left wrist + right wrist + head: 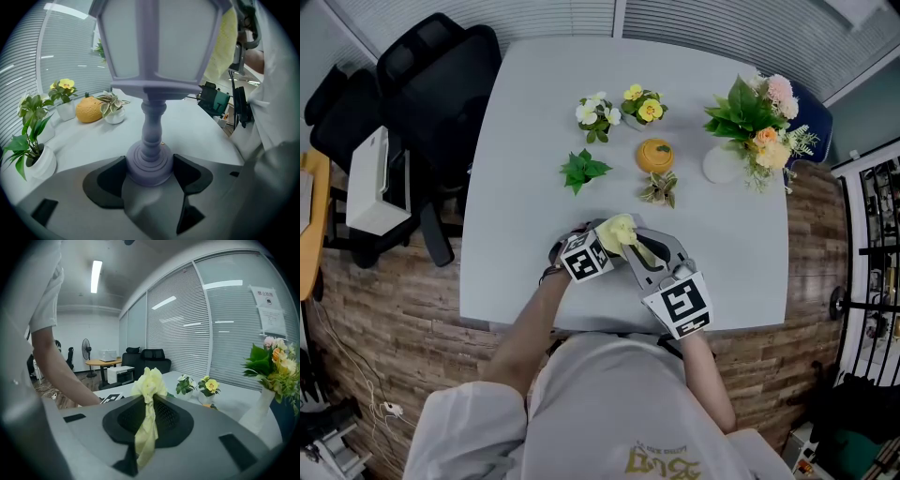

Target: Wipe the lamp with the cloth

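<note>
In the left gripper view a lavender lantern-shaped lamp (151,70) stands on the white table (197,126), its round base held between the jaws of my left gripper (149,165), which is shut on it. The yellow cloth (149,385) is pinched in my right gripper (147,414), bunched above the jaws with a strip trailing down. In the head view the cloth (619,232) sits over the lamp's top near the table's front edge, between the left gripper (584,258) and the right gripper (649,255). The lamp itself is mostly hidden there.
Behind the lamp stand small potted plants (584,170), (598,113), (643,106), (660,188), an orange ornament (655,155) and a white vase of flowers (755,131). A black chair (431,84) and a white printer (367,180) are left of the table (525,262).
</note>
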The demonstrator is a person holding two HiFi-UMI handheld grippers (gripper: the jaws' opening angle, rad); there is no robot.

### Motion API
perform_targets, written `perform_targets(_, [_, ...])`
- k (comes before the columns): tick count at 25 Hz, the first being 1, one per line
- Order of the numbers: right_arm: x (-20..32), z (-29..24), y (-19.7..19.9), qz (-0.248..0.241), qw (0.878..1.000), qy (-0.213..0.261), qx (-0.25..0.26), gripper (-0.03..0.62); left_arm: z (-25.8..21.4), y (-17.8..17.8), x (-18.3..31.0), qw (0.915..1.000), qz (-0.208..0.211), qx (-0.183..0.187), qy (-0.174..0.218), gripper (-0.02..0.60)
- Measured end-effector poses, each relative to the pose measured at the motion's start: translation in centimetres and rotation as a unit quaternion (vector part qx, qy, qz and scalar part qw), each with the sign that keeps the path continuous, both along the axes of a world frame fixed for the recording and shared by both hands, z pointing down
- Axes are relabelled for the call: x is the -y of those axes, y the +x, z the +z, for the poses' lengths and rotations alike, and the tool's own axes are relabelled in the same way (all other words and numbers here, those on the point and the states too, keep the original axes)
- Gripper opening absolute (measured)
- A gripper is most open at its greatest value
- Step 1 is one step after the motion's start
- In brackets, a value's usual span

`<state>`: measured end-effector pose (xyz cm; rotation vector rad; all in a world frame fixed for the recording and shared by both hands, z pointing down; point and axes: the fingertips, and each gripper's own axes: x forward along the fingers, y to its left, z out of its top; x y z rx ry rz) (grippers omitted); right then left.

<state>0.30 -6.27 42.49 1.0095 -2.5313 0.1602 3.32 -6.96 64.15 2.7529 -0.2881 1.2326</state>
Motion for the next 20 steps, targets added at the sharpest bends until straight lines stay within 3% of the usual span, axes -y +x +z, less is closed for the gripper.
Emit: perform_targets(20, [2.0,0.6,-1.1,0.005,1.000,-0.004,-0.012,0.048,-0.1,0.0,0.0,1.0000,0.000,-0.002,0.005,0.326])
